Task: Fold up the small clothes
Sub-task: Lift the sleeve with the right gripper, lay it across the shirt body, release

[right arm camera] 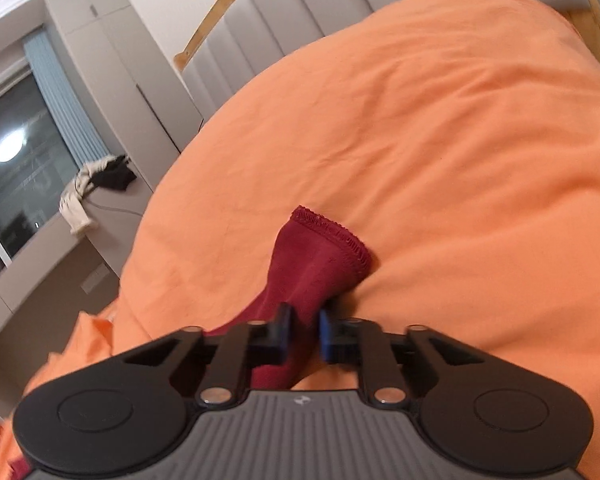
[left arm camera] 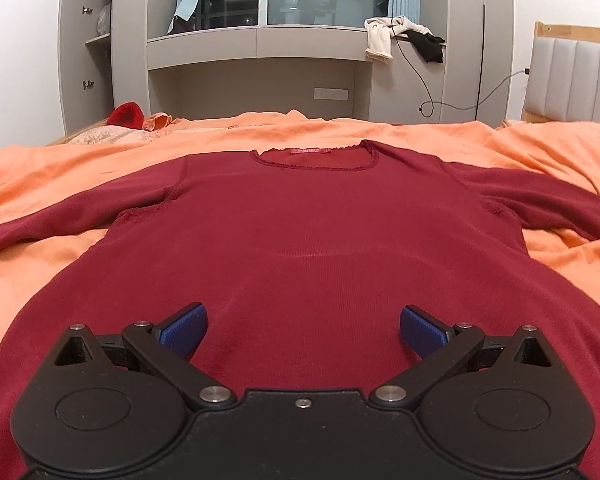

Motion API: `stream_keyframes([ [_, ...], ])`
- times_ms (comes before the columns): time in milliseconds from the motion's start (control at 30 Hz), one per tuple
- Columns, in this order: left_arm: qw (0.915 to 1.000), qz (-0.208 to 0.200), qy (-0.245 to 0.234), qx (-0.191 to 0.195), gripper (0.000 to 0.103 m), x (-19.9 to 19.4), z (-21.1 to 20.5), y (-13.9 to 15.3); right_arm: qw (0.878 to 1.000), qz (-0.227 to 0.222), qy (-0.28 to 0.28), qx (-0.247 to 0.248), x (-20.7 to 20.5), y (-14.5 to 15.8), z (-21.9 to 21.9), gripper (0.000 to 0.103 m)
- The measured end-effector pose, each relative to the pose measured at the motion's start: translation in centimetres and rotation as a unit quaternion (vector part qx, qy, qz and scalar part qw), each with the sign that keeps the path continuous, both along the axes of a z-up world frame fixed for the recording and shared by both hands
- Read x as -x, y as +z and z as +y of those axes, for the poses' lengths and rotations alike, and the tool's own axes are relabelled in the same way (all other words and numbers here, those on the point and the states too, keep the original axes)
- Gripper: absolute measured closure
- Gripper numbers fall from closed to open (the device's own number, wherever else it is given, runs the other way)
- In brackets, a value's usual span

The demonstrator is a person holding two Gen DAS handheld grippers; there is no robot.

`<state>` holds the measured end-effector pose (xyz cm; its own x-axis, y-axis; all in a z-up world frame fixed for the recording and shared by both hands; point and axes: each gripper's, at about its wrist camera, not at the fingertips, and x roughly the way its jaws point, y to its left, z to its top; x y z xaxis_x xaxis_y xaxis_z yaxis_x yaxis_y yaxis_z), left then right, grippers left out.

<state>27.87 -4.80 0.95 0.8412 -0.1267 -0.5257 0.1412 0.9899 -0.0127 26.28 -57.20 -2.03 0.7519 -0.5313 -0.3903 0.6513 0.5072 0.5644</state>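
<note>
Left wrist view: orange bedsheet point(left arm camera: 60, 176), grey built-in cabinets point(left arm camera: 260, 44) and window behind; a dark red knit long-sleeve top point(left arm camera: 308, 232) lies flat, pink neck label point(left arm camera: 310, 151) unreadable, left gripper point(left arm camera: 303, 330) wide open over the hem, holding nothing. Right wrist view: same orange sheet, padded grey headboard point(right arm camera: 300, 12); right gripper point(right arm camera: 304, 334) pinches the sleeve point(right arm camera: 320, 256) just behind its stitched cuff.

The top's point(left arm camera: 300, 240) hem lies hidden under the left gripper point(left arm camera: 303, 332); both sleeves run past the edges. The sleeve point(right arm camera: 320, 256) hides the right gripper's point(right arm camera: 305, 334) pads.
</note>
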Motion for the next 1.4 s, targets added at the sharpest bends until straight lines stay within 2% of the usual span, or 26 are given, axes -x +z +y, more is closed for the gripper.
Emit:
stream_keyframes([
  [133, 0.9998, -0.001, 0.005, 0.018, 0.001, 0.0, 0.5, 0.4, 0.999, -0.026, 0.034, 0.033, 0.0, 1.7, 1.7, 0.097],
  [267, 0.9992, -0.008, 0.018, 0.033, 0.001, 0.0, 1.2, 1.2, 0.988, -0.024, 0.092, 0.125, -1.2, 4.5, 5.3, 0.097],
  [467, 0.9972, -0.02, 0.063, 0.036, 0.001, -0.4, 3.1, 2.6, 0.952, -0.036, 0.181, 0.243, -4.4, 9.5, 12.5, 0.097],
  [633, 0.9918, -0.018, 0.107, 0.067, 0.001, -0.7, 5.9, 3.7, 0.907, -0.057, 0.262, 0.324, -6.9, 12.8, 20.3, 0.097],
  [833, 0.9801, -0.013, 0.163, 0.113, 0.001, -0.8, 9.8, 4.8, 0.835, -0.073, 0.362, 0.408, -9.1, 13.2, 30.7, 0.097],
  [967, 0.9699, -0.014, 0.195, 0.145, 0.001, -0.6, 12.2, 5.2, 0.792, -0.063, 0.426, 0.434, -9.4, 11.6, 36.0, 0.097],
  [1067, 0.9632, -0.015, 0.215, 0.161, 0.001, -0.3, 13.7, 5.4, 0.754, -0.041, 0.473, 0.454, -8.8, 9.9, 40.2, 0.097],
  [1233, 0.9544, -0.011, 0.237, 0.182, 0.001, -0.1, 15.4, 5.5, 0.657, 0.033, 0.558, 0.506, -7.6, 5.3, 45.9, 0.097],
  [1400, 0.9523, -0.007, 0.241, 0.187, 0.001, -0.1, 15.8, 5.4, 0.55, 0.091, 0.595, 0.579, -5.8, 1.1, 48.9, 0.097],
])
